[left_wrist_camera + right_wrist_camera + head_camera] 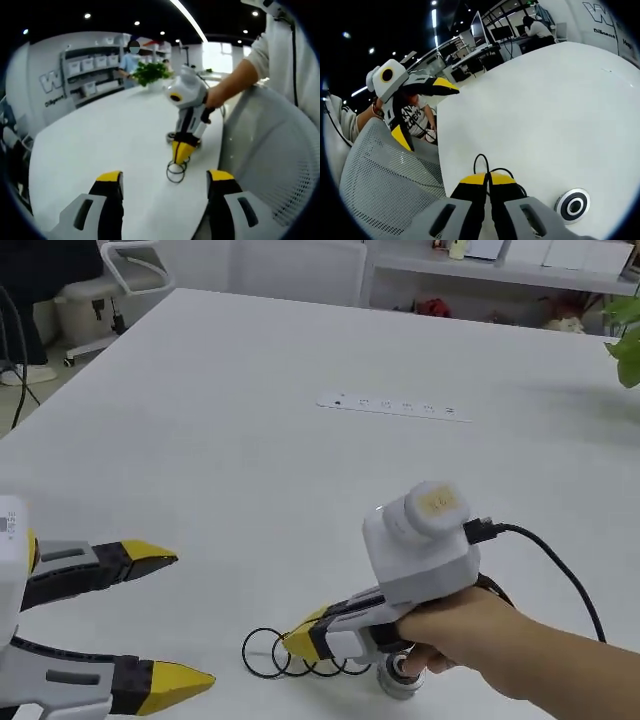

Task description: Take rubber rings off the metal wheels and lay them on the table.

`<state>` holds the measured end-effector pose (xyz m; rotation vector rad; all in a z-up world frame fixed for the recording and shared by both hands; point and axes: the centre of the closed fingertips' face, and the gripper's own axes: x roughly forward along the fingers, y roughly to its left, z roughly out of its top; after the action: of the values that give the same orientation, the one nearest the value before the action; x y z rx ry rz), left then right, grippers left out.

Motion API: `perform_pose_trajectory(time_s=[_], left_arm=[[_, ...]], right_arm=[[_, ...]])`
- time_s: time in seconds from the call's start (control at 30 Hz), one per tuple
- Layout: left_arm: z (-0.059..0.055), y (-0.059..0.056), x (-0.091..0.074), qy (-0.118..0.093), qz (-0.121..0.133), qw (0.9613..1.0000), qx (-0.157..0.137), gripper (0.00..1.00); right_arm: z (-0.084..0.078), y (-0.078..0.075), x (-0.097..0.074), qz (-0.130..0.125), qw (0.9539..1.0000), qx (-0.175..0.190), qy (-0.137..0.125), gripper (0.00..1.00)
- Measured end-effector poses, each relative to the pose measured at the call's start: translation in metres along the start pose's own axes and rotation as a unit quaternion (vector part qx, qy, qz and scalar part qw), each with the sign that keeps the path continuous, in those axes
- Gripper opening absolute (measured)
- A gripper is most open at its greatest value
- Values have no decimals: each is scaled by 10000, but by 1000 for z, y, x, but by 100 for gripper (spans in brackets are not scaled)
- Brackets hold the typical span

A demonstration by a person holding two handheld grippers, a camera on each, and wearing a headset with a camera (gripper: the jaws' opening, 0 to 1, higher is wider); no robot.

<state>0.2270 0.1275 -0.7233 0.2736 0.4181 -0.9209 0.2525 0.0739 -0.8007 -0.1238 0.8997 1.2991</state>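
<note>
Several black rubber rings (pixel 262 654) lie overlapping on the white table (pixel 300 440) near its front edge. My right gripper (pixel 298 642) rests low over them, jaws closed, and a thin ring loop (pixel 481 159) comes out from between its tips (pixel 488 179). A metal wheel (pixel 400 677) sits just right of it, under the hand; it lies flat (pixel 574 205) in the right gripper view. My left gripper (pixel 165 617) hovers to the left, open and empty. In the left gripper view its own tips (pixel 165 177) frame the rings (pixel 176 172) and the right gripper (pixel 181 152).
A white power strip (pixel 395 406) lies at mid-table. An office chair (pixel 130 280) stands at the far left corner, a plant (pixel 625 340) at the right edge. A grey mesh chair back (pixel 385 185) is close to the near table edge.
</note>
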Motion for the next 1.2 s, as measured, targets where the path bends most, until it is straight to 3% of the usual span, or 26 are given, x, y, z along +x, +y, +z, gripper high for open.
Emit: perform_pose_trajectory(time_s=[0.33,0.6,0.9,1.2], left_arm=[[0,-2,1,-2,-22,10000,-12,69],[-1,-2,0,5,-17,10000,-24,69],[-3,-2,1,13,-16,10000,-26,69],[-2,-2,1,24,-4,10000,-10,69]], right_arm=[[-3,-7,1,-104,9999,1,89,4],[1,-10,-12,-175,9998,-73,-16,6],[17,-17,-41,-312,9988,-46,-371,9],[25,-18,-79,-391,9963,-191,-735,21]])
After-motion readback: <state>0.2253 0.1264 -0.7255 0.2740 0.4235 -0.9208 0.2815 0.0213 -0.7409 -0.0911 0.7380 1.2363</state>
